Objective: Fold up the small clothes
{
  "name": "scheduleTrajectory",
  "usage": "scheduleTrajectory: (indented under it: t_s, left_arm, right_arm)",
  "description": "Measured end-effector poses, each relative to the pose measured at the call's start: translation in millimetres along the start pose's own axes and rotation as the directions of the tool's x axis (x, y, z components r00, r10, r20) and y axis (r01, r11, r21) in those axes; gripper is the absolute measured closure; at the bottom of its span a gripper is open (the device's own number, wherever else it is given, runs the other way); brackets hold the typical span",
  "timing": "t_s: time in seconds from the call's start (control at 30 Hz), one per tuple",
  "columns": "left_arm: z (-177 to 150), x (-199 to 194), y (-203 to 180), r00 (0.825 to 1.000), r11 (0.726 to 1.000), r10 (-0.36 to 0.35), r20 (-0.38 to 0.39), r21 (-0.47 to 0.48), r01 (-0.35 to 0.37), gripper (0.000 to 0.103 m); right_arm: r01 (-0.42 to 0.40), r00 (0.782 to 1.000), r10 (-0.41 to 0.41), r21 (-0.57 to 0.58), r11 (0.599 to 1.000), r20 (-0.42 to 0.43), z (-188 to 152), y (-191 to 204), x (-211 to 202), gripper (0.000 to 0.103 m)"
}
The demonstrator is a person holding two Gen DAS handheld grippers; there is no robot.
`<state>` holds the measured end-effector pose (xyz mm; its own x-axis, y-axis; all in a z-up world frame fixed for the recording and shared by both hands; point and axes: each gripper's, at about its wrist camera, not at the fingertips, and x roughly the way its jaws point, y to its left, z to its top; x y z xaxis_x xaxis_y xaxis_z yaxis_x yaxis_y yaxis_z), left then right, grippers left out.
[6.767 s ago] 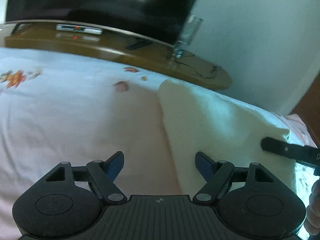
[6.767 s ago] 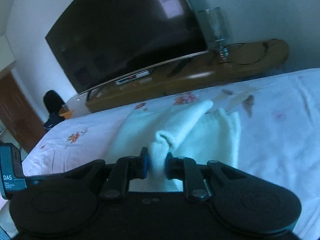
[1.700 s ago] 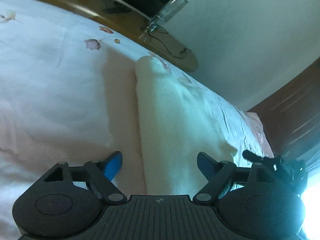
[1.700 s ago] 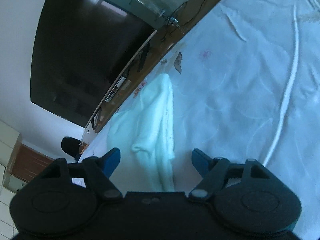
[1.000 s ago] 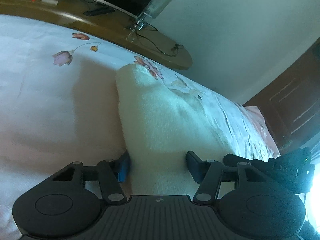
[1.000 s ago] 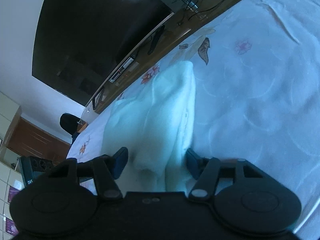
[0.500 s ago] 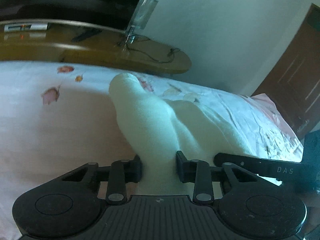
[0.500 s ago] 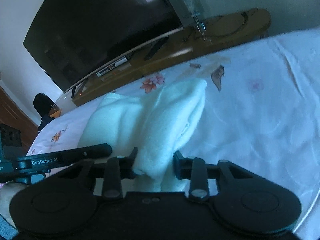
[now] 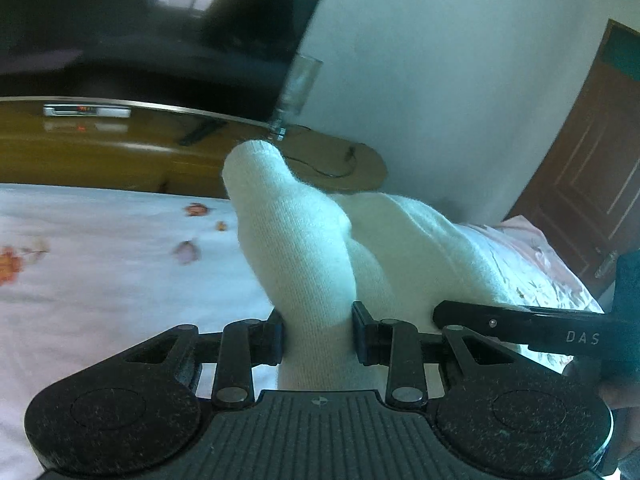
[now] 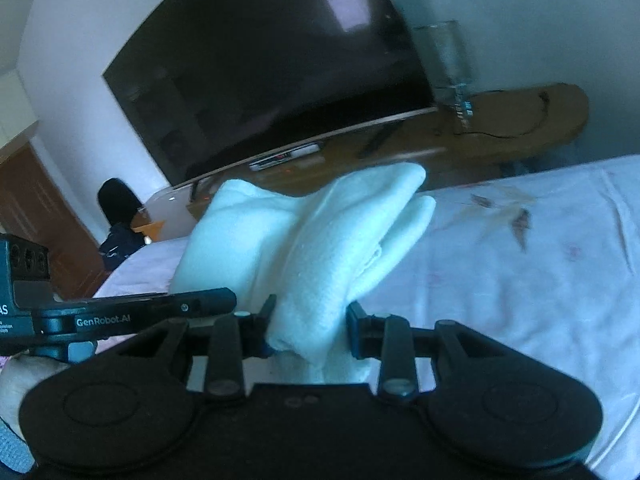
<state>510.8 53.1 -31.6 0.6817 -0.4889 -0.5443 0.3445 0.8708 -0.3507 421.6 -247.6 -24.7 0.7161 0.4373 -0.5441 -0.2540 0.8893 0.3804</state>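
A small white knitted garment [image 9: 312, 248] hangs lifted above the bed, bunched into thick folds. My left gripper [image 9: 318, 334] is shut on its near left edge, both pads pressed into the cloth. My right gripper [image 10: 308, 326] is shut on the near right edge of the same garment [image 10: 320, 248]. The far end of the cloth stands up toward the wooden TV bench. In the left wrist view the right gripper's black finger [image 9: 520, 322] crosses at the right; in the right wrist view the left gripper's finger [image 10: 160, 308] reaches in from the left.
The bed sheet [image 9: 100, 264] is pale with scattered flower prints. Beyond it runs a wooden bench [image 10: 520, 124] with a large dark television [image 10: 260, 72], a glass vase [image 10: 444, 60] and a set-top box [image 9: 86, 111]. A brown door [image 9: 592, 168] stands at the right.
Both grippers closed on the garment's near edge and then rose, lifting the cloth off the sheet. The views tilted up, showing more of the television and wall.
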Motion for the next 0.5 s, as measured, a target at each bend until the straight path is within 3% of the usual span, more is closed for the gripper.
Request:
scheduleTrajectory:
  t_s: [0.27, 0.5]
  left_arm:
    - [-25, -65, 61, 0.995, 0.995, 0.097, -0.013, -0.038, -0.097, 0.070]
    - [-62, -103, 126, 0.984, 0.984, 0.161, -0.072, -0.068, -0.166, 0.070]
  right_arm:
    - [-0.084, 0.996, 0.083, -0.024, 0.996, -0.044, -24, 68, 25, 0.070]
    - [-0.171, 0.979, 0.172, 0.012, 0.985, -0.110, -57, 120, 68, 0.070]
